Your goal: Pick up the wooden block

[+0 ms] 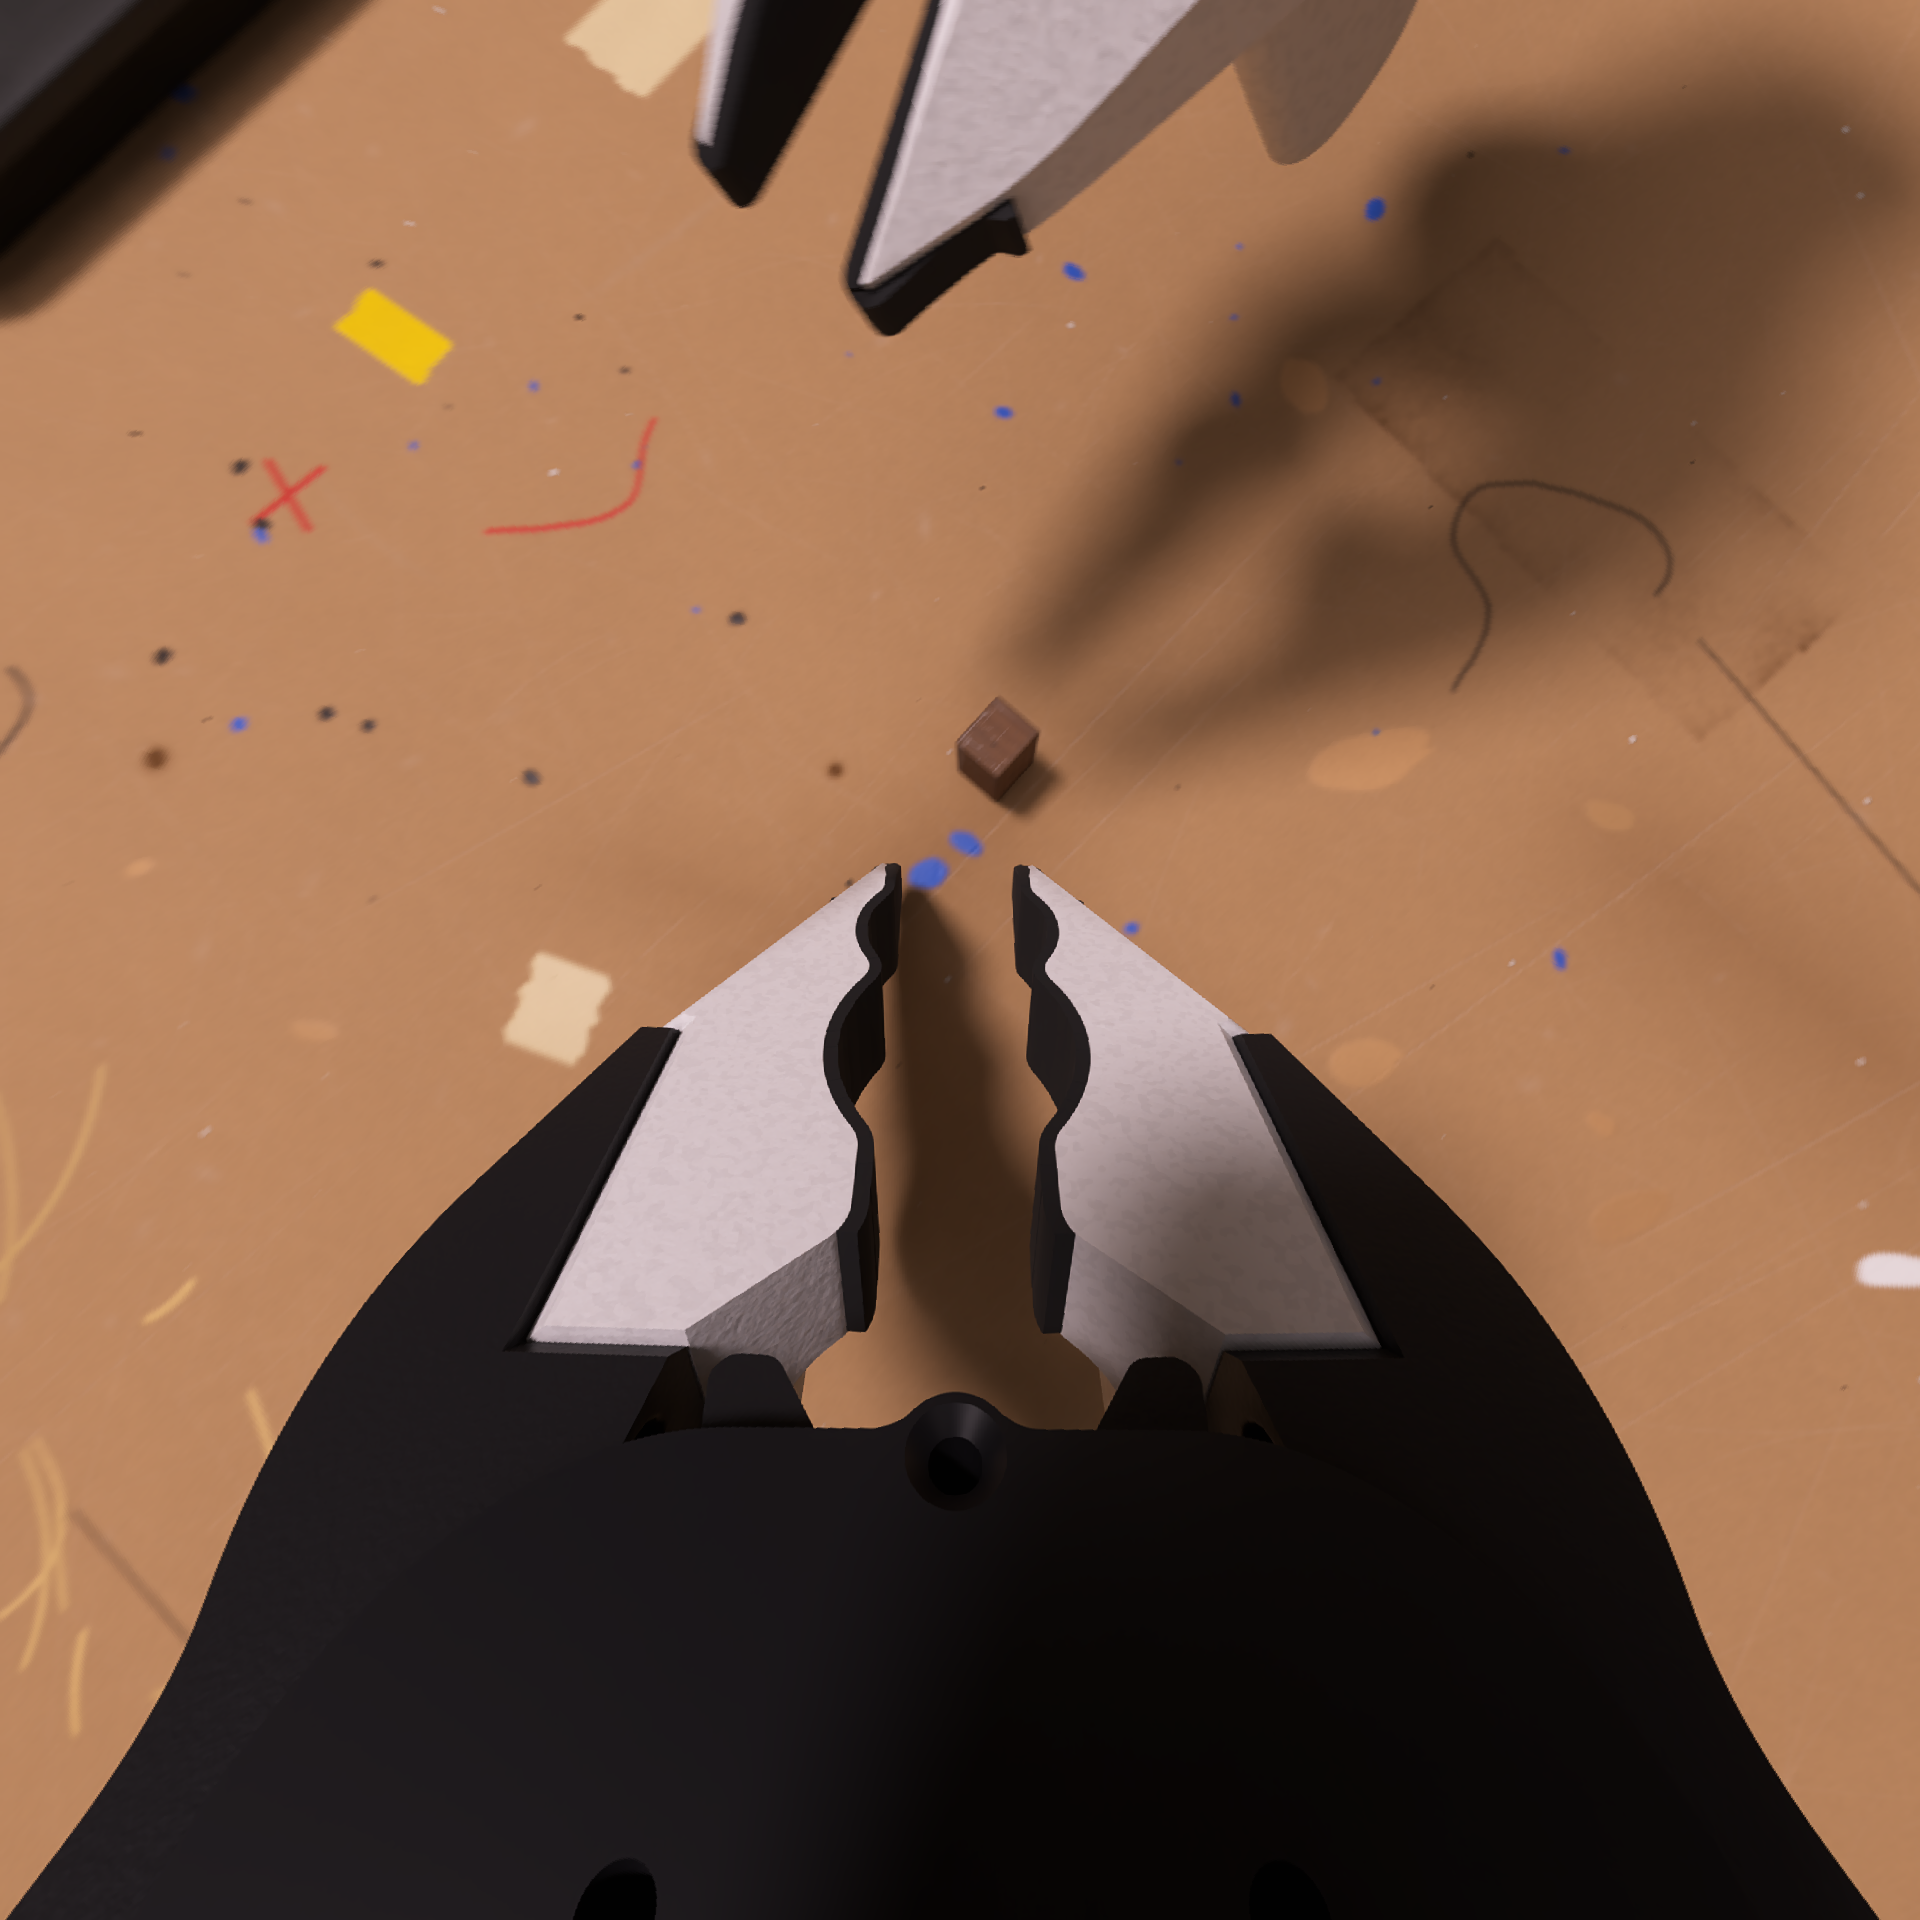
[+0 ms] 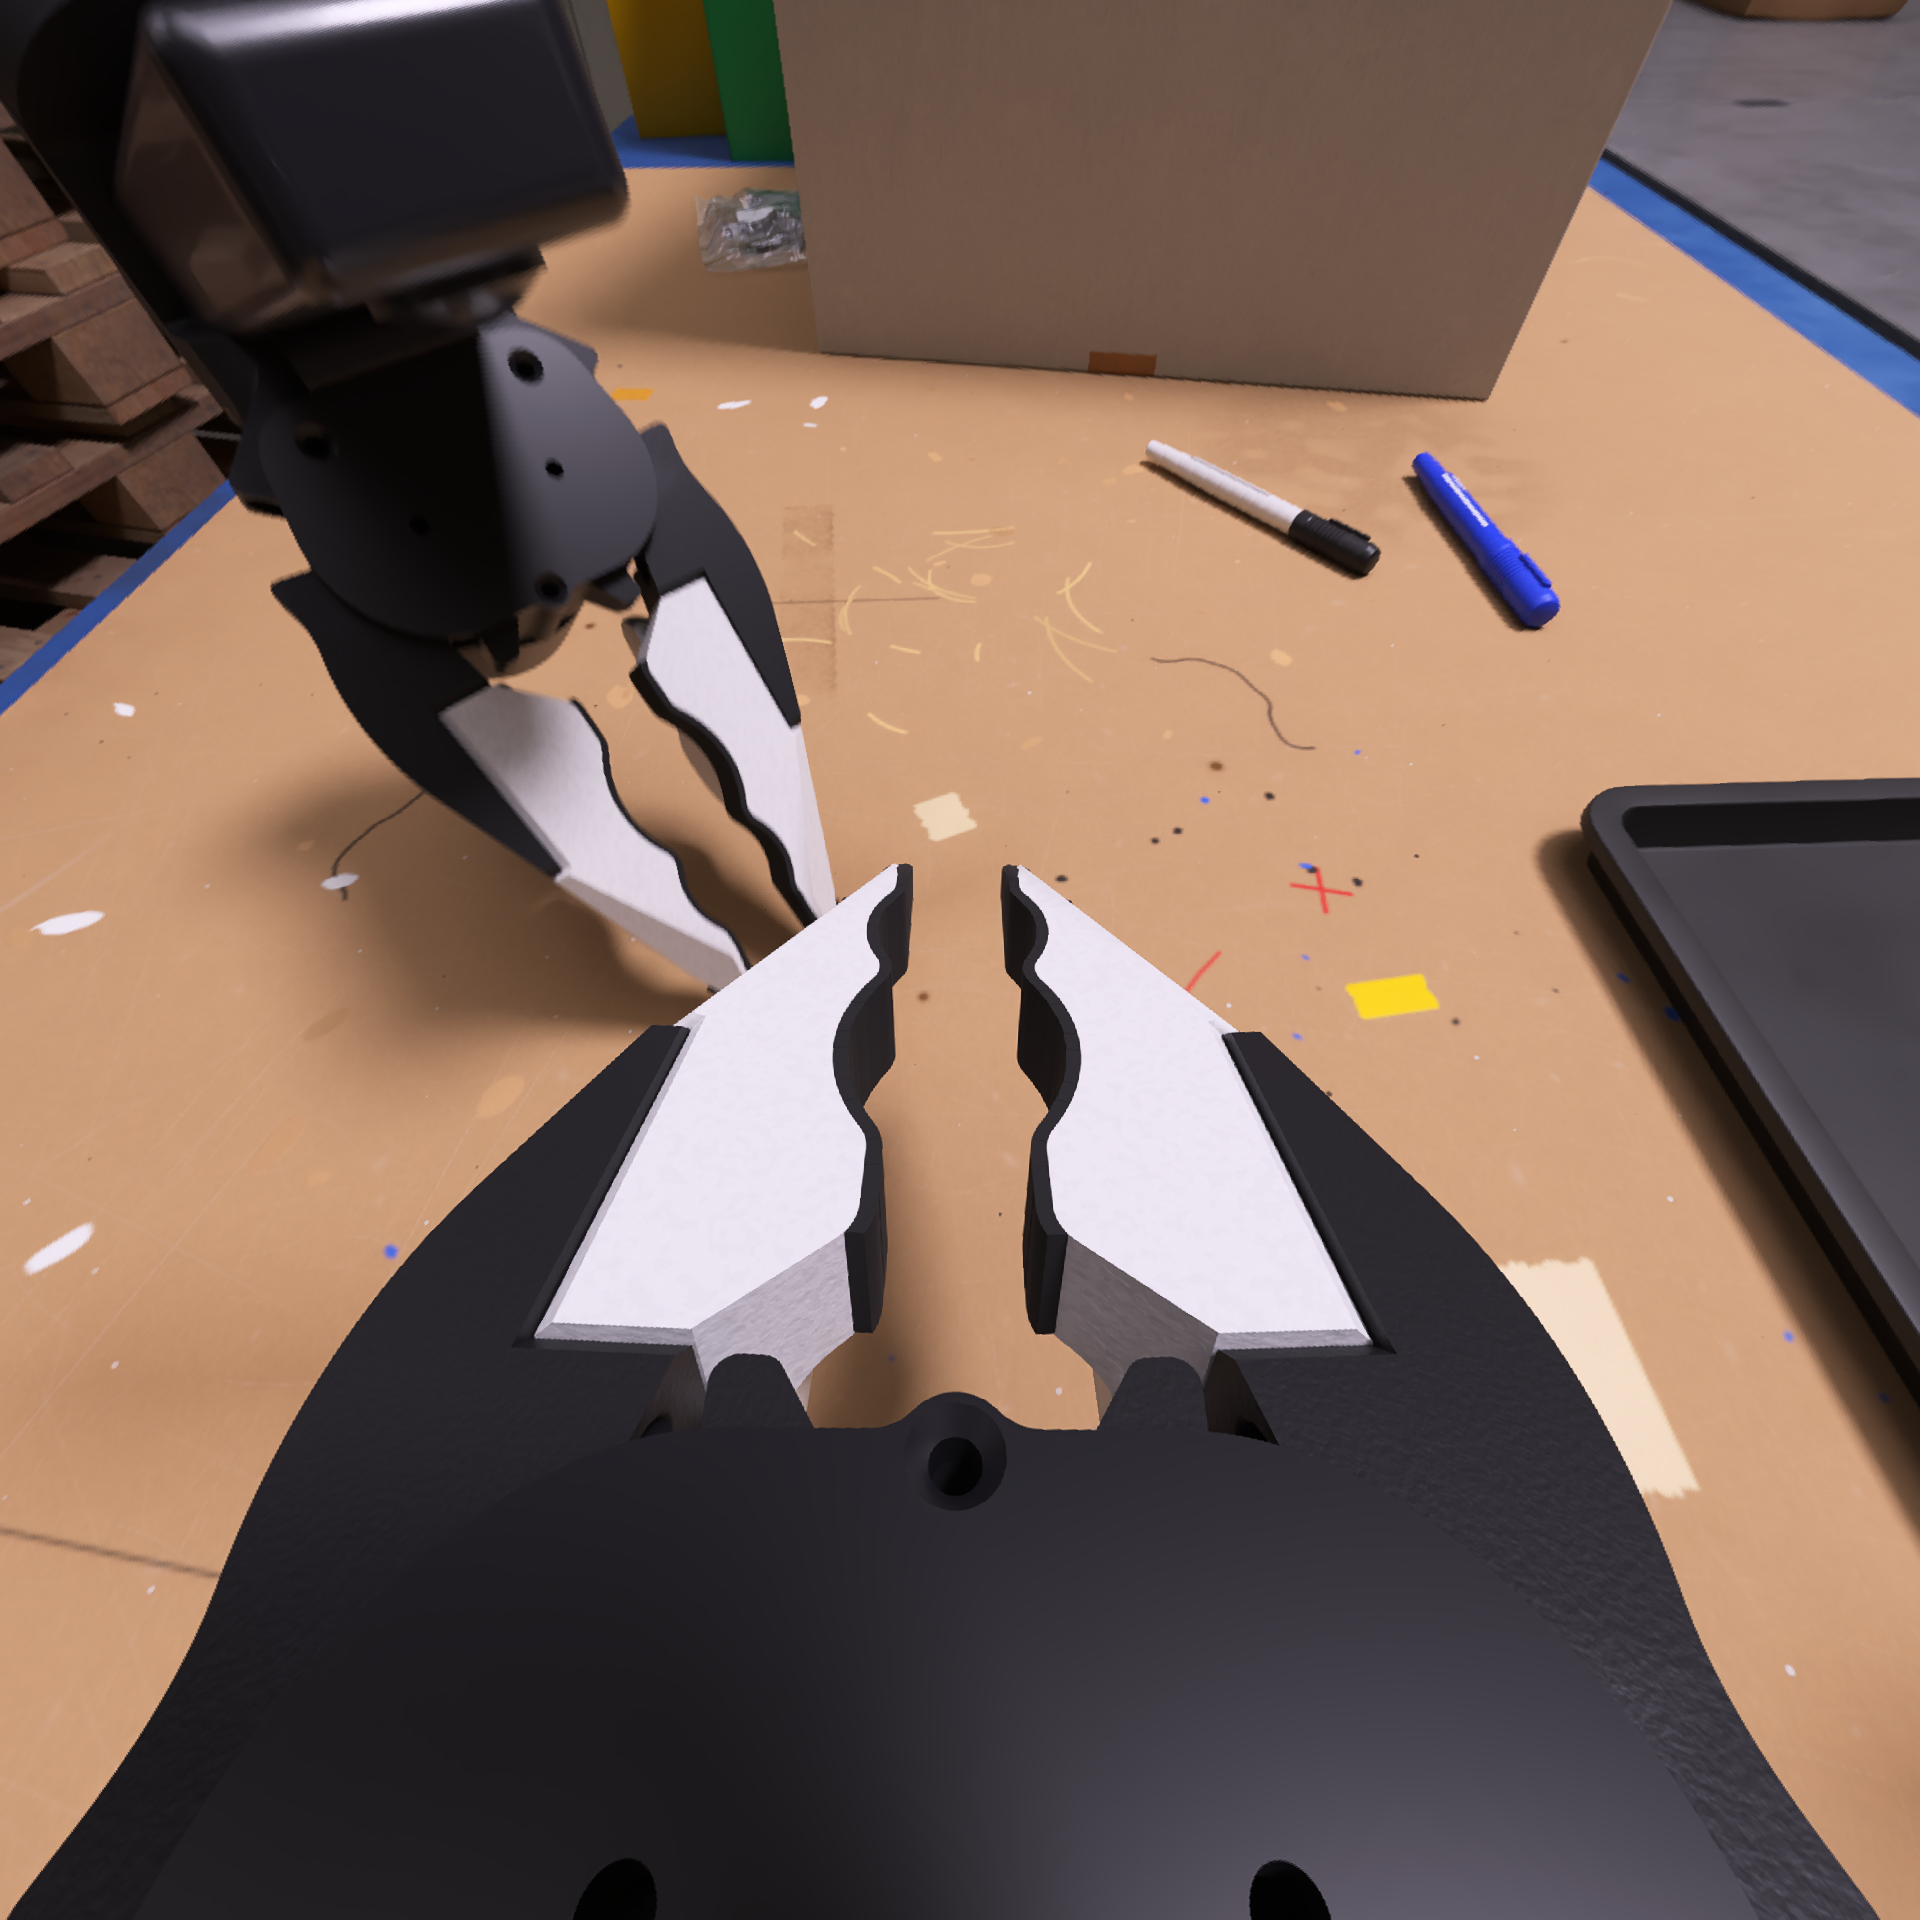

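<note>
A small brown wooden block (image 1: pixel 997 748) sits on the tan tabletop (image 1: pixel 520 644), just ahead and slightly right of my left gripper (image 1: pixel 956 878). The left gripper is open and empty, its tips a short way from the block. My right gripper (image 1: pixel 810 260) hangs above the table farther off, opposite the left one, and is open. In the right wrist view the right gripper (image 2: pixel 956 878) is open and empty, and the left gripper (image 2: pixel 774 940) points down at the table close to its left finger. The block does not show in that view.
A large cardboard box (image 2: pixel 1195 187) stands at the back. A white marker (image 2: pixel 1257 504) and a blue marker (image 2: pixel 1486 540) lie before it. A black tray (image 2: pixel 1787 956) lies at the right. Yellow tape (image 2: pixel 1392 995) and a small parts bag (image 2: pixel 753 229) are on the table.
</note>
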Robot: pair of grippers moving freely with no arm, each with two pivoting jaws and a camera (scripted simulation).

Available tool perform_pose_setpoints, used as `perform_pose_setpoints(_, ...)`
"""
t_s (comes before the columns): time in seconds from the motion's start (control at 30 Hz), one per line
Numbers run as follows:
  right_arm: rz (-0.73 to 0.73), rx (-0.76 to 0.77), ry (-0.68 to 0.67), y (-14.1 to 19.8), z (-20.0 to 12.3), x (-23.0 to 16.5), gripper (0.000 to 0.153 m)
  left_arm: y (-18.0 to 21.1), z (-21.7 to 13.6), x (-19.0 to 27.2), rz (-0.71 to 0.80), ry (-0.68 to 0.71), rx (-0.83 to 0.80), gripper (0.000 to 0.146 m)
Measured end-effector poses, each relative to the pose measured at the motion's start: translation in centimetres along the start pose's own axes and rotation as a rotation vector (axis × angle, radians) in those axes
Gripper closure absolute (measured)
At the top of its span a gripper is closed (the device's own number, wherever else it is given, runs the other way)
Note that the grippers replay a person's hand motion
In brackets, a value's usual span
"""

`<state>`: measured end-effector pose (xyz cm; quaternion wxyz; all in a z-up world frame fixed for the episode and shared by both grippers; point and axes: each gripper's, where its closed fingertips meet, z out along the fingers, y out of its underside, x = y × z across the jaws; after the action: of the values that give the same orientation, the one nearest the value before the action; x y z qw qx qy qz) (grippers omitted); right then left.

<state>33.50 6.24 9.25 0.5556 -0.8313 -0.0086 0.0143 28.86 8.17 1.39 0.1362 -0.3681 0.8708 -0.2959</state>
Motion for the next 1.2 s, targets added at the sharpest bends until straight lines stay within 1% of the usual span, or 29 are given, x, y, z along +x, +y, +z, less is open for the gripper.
perform_pose_setpoints(0.13, -0.007, -0.059, -0.044, 1.0, 0.5, -0.9, 0.136, 0.5, -1.5, -1.7, -0.023, -0.055, 0.071, 0.124)
perform_pose_setpoints(0.2, -0.027, -0.116, -0.079, 2.0, 0.9, -1.7, 0.136, 0.6, -1.7, -2.8, -0.048, -0.068, 0.106, 0.123)
perform_pose_setpoints(0.27, -0.063, -0.189, -0.106, 3.3, 1.4, -2.5, 0.137, 1.0, -1.7, -4.1, -0.061, -0.109, 0.114, 0.123)
perform_pose_setpoints(0.37, -0.106, -0.269, -0.102, 4.9, 1.9, -3.0, 0.139, 1.2, -1.5, -5.1, -0.066, -0.133, 0.137, 0.122)
perform_pose_setpoints(0.47, -0.085, -0.297, -0.102, 5.4, 2.2, -3.2, 0.141, 1.4, -1.3, -5.8, -0.064, -0.166, 0.163, 0.122)
perform_pose_setpoints(0.67, -0.079, -0.410, -0.081, 7.1, 3.0, -3.4, 0.136, 2.5, -1.4, -6.7, -0.077, -0.204, 0.136, 0.122)
perform_pose_setpoints(0.83, -0.102, -0.427, -0.063, 7.0, 3.4, -3.8, 0.135, 3.0, -1.8, -7.1, -0.094, -0.203, 0.146, 0.122)
perform_pose_setpoints(0.93, -0.106, -0.459, -0.040, 7.5, 3.6, -3.5, 0.136, 3.1, -1.8, -7.2, -0.118, -0.193, 0.151, 0.122)
perform_pose_setpoints(1.2, -0.088, -0.474, -0.019, 7.7, 3.7, -3.3, 0.140, 3.1, -1.8, -7.0, -0.109, -0.195, 0.147, 0.123)
